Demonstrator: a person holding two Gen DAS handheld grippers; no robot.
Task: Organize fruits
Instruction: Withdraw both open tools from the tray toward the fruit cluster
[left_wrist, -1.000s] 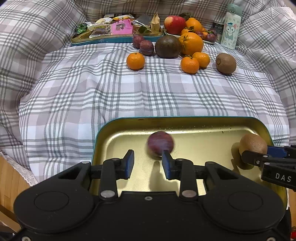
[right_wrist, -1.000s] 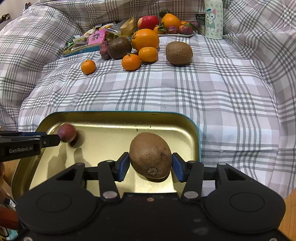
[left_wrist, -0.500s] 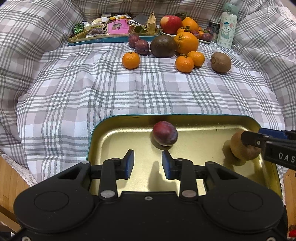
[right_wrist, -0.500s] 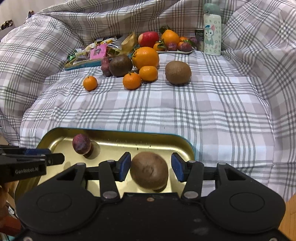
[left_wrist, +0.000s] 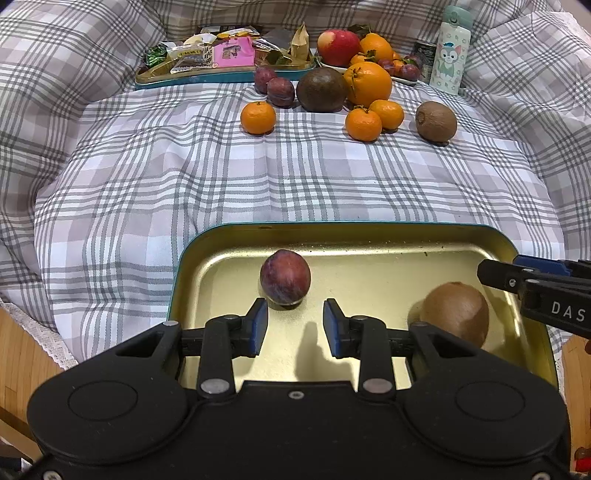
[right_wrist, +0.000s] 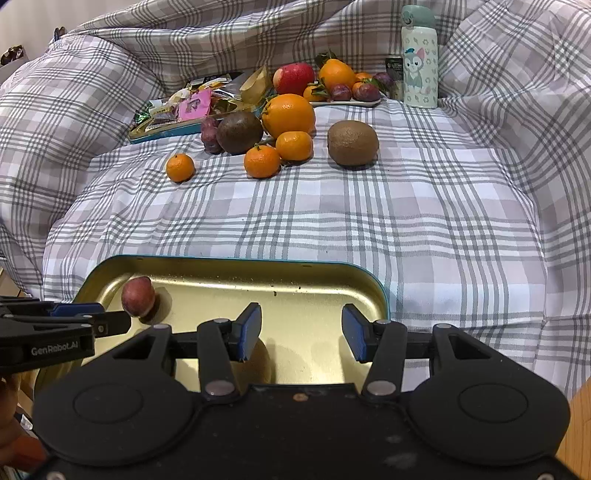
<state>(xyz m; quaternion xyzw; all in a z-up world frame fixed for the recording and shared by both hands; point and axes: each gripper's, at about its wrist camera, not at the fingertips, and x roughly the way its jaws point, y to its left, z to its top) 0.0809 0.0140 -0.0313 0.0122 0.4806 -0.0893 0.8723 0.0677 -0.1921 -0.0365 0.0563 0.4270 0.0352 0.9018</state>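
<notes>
— What changed?
— My right gripper (right_wrist: 301, 334) has let the kiwi (left_wrist: 456, 317) go; it now lies in the gold tray (left_wrist: 369, 236) beside the plum (left_wrist: 285, 276).
— And the tongs?
— Both part-open, empty. My left gripper (left_wrist: 295, 326) tilts down just short of the plum, I think. Loose fruit waits on the checked quilt (right_wrist: 332, 214).

A home, most likely a bedroom: beyond the fingers spreads a soft, rumpled grey-and-white plaid cotton quilt (right_wrist: 369, 229), bunched up like bedding at the far side. Farther off stand a pale green cartoon-cat drink bottle (right_wrist: 419, 59) and a shallow teal-rimmed tin of wrapped snacks (left_wrist: 207, 66). Wooden flooring (left_wrist: 22, 354) shows left of the fingers.
</notes>
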